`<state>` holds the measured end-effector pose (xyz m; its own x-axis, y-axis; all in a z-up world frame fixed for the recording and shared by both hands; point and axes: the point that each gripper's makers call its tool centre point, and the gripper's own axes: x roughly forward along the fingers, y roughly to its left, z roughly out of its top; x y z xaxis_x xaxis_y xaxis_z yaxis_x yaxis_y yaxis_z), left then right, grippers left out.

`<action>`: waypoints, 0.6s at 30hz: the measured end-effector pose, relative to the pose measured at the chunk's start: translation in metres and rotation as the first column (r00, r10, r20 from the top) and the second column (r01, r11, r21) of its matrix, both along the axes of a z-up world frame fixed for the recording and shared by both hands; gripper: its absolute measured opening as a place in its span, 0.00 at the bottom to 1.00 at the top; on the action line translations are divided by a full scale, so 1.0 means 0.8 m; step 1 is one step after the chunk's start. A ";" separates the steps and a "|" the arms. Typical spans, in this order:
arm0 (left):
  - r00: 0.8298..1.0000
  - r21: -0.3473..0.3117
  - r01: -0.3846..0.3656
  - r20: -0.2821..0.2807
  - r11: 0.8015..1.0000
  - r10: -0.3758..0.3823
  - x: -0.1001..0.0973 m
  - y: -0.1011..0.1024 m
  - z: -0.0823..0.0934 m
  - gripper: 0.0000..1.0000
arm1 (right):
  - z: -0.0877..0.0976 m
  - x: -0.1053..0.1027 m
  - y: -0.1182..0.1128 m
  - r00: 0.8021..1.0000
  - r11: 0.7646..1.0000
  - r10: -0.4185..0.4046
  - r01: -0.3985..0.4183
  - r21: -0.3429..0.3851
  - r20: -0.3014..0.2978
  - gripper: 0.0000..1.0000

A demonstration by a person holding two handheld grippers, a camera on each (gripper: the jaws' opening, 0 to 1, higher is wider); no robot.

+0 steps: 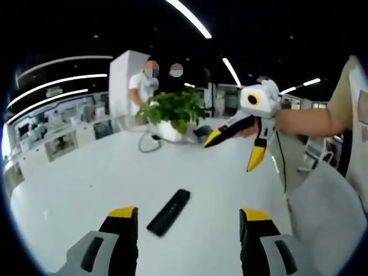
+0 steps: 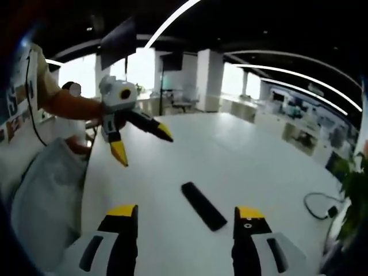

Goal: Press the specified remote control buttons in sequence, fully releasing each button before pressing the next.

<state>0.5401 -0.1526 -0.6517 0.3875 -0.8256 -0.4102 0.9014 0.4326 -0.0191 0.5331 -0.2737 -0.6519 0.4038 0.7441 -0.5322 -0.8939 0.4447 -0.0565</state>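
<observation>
Flat on the white table (image 1: 86,172) lies the black remote control (image 1: 168,211), a slim dark bar set at a slant, with bare tabletop all around it and nothing touching it. Seen in the left gripper view, the left gripper (image 1: 188,221) has its two yellow-tipped jaws spread wide apart, holding nothing, and the remote sits between them, nearer the left-hand jaw and just beyond its tip. Across the table in that same view, the right gripper (image 1: 234,150) is held up in the air by a person's hand (image 1: 248,130), its jaws splayed apart and clear of the table, well apart from the remote. Behind it stands a potted green plant (image 1: 172,112) in a white pot, with a grey cable (image 1: 148,141) looping on the table beside it, and two people stand farther back near a white pillar (image 1: 123,77). Looking along the right gripper's own jaws in the right gripper view, those jaws are likewise wide apart and empty, with the remote lying on the table between and just beyond their tips, while the left gripper hangs in the air on the far left, jaws parted, above the table edge
</observation>
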 end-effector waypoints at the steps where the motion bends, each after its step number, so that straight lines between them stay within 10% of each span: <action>1: 1.000 0.005 0.003 0.001 1.000 -0.003 0.002 0.000 -0.001 0.73 | -0.001 0.001 -0.001 1.000 1.000 0.004 -0.004 -0.004 -0.003 0.64; 18: 0.997 0.061 0.068 -0.029 0.996 -0.066 0.027 -0.008 -0.023 0.70 | -0.027 0.035 -0.007 0.996 0.993 0.071 -0.075 -0.090 -0.054 0.57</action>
